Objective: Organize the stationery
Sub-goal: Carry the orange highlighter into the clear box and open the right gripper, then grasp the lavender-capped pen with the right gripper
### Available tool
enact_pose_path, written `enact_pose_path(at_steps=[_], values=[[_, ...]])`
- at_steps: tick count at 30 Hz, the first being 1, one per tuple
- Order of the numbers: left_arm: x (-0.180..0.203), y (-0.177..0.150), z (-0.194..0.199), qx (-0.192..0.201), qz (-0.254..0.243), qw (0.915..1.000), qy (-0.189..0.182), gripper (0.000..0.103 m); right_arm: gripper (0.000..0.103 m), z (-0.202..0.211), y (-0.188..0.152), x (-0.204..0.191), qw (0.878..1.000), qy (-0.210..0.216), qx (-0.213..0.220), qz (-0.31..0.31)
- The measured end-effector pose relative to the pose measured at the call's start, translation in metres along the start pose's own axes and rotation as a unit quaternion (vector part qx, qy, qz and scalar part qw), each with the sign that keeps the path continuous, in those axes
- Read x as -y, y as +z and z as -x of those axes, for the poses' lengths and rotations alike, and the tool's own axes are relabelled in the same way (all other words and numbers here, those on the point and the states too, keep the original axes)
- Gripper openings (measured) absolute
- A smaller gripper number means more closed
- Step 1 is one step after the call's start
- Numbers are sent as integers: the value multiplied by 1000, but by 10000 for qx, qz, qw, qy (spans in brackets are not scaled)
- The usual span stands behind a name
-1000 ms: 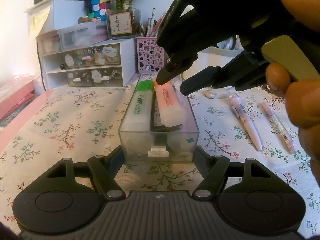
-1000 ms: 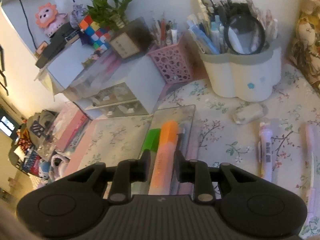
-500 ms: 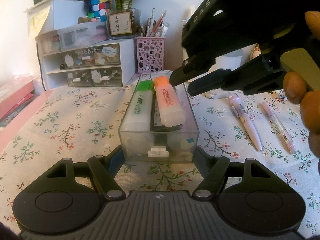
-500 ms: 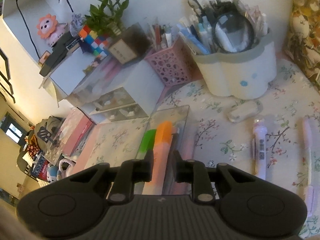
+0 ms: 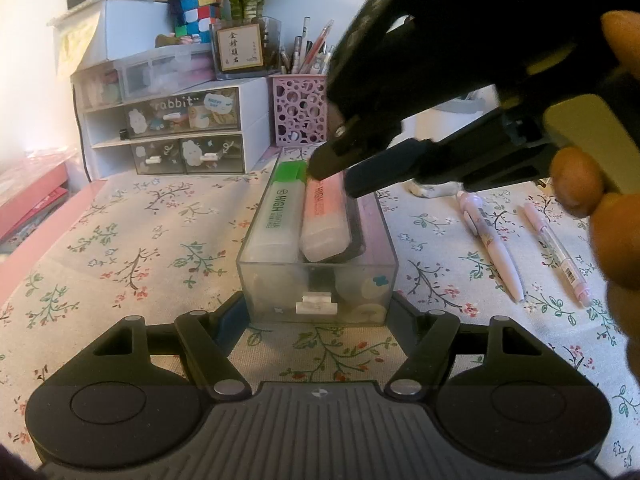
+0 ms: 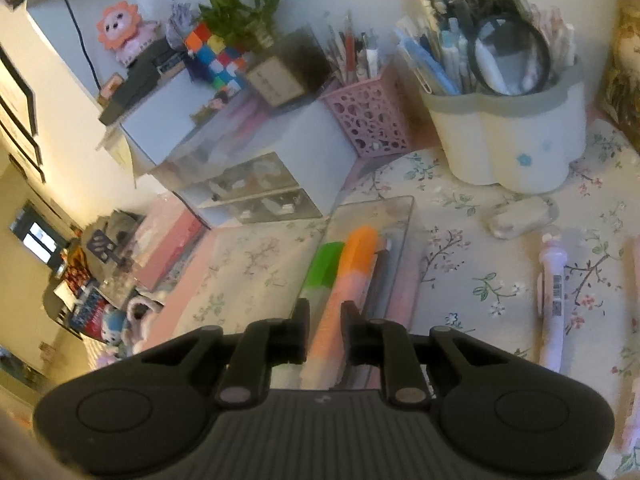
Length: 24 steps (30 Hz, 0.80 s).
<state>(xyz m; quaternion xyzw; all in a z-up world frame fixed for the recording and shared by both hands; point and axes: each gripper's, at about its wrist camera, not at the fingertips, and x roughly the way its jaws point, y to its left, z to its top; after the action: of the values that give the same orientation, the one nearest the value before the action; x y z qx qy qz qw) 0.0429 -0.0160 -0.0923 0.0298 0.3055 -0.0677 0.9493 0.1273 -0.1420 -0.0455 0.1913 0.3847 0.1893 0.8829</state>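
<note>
A clear plastic drawer box [image 5: 318, 292] stands on the floral cloth, held between the fingers of my left gripper [image 5: 318, 300]. In it lie a green highlighter [image 5: 278, 208], an orange highlighter [image 5: 324, 216] and a dark pen. My right gripper [image 5: 334, 174] comes down from the upper right, its two fingers on either side of the orange highlighter near its cap end. In the right wrist view the orange highlighter [image 6: 348, 280] runs between the fingers of that gripper [image 6: 324, 312], beside the green one [image 6: 322, 272].
Two pink pens [image 5: 490, 236] [image 5: 556, 252] lie on the cloth right of the box. A pink mesh pen cup [image 5: 300, 110], white drawer unit [image 5: 176, 132] and white flower-shaped holder [image 6: 508, 136] stand behind. A wrapped eraser [image 6: 516, 216] lies near the holder.
My right gripper rose off the orange highlighter half a second ago, then came back down onto its cap end. The box and left gripper have not moved.
</note>
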Motion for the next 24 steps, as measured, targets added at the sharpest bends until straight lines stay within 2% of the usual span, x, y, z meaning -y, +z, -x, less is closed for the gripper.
enact_pose_path(at_steps=[6, 12, 14, 18, 24], values=[[0, 0, 0, 3, 9, 10000, -4, 71, 8, 21, 1, 15, 9994, -144, 271, -133], [0, 0, 0, 3, 17, 10000, -6, 71, 8, 48, 0, 50, 9958, -582, 521, -482], [-1, 0, 0, 5, 23, 10000, -10, 71, 11, 58, -1, 61, 9935, -774, 608, -572], [0, 1, 0, 9, 42, 10000, -14, 71, 13, 84, -3, 84, 9870, -1316, 746, -548], [0, 0, 0, 9, 38, 10000, -20, 71, 16, 101, -7, 115, 9793, -1636, 816, -864]])
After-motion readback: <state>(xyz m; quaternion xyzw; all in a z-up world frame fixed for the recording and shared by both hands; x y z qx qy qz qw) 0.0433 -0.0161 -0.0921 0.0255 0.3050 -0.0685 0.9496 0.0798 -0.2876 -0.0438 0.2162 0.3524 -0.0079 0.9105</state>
